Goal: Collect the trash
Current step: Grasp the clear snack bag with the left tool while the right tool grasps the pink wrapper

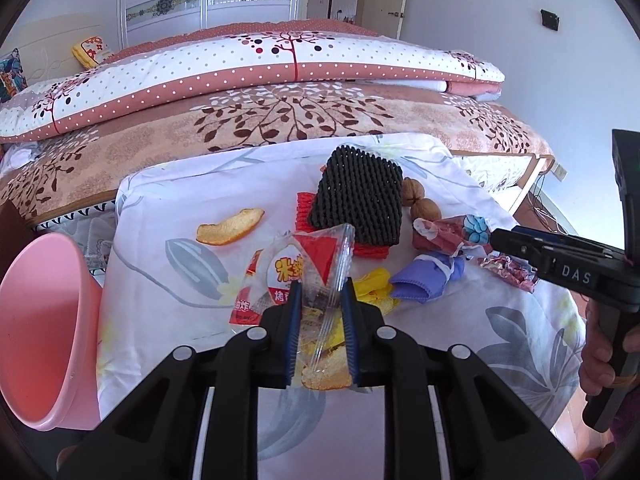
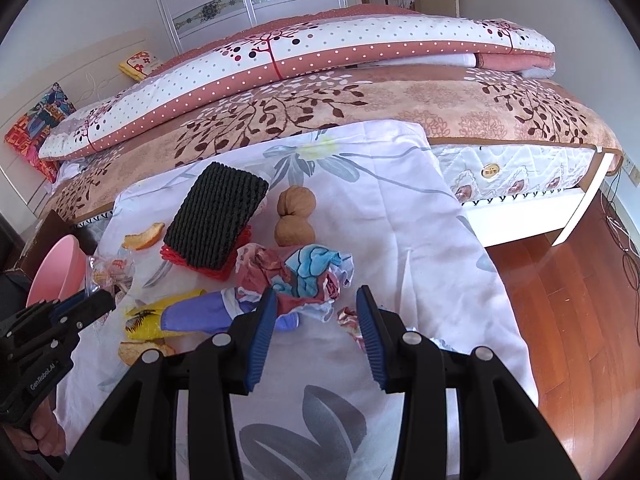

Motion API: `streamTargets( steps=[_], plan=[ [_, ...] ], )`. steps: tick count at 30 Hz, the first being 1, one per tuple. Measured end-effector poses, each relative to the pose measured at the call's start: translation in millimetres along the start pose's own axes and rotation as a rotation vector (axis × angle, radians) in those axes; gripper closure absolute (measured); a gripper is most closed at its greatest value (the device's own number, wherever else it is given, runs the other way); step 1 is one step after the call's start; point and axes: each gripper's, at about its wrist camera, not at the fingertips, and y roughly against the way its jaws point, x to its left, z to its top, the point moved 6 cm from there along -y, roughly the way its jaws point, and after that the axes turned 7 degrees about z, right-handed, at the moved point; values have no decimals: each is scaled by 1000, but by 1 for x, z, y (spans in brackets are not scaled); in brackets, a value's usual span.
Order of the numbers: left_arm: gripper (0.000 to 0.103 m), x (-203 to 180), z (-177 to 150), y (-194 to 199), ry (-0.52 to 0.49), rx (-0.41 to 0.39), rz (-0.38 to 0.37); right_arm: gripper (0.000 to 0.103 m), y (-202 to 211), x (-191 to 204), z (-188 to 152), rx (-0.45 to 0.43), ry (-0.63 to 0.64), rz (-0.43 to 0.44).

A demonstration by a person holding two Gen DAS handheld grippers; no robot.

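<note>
My left gripper [image 1: 322,284] is shut on a clear snack wrapper [image 1: 316,256] with red and yellow print, which stands up between the blue pads above the flowered white sheet [image 1: 160,280]. An orange peel [image 1: 326,372] lies under those fingers. My right gripper [image 2: 316,312] is open, its pads either side of a crumpled floral scrap [image 2: 296,276] without touching it. A purple piece [image 2: 200,314], a yellow wrapper [image 2: 148,320] and a small crumpled candy wrapper [image 2: 348,318] lie nearby.
A pink bin [image 1: 44,328] stands at the sheet's left edge. A black foam net [image 2: 216,220] lies on a red one, with two walnuts [image 2: 296,216] beside it and another peel [image 1: 230,227]. The bed [image 2: 360,92] is behind, wooden floor [image 2: 580,300] to the right.
</note>
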Motion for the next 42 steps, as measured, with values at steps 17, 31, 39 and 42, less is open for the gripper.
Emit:
streamTargets(
  steps=[17, 31, 39, 42],
  plan=[
    [84, -5, 2, 5, -7, -7, -20, 97, -32, 7, 4, 68, -3, 16],
    [84, 5, 15, 31, 20, -87, -23, 99, 25, 40, 27, -89, 40, 63],
    [84, 34, 25, 49, 61, -139, 33, 99, 23, 99, 37, -104, 137, 128],
    [84, 54, 27, 56, 87, -155, 66, 99, 16, 124, 38, -95, 174, 156]
  ],
)
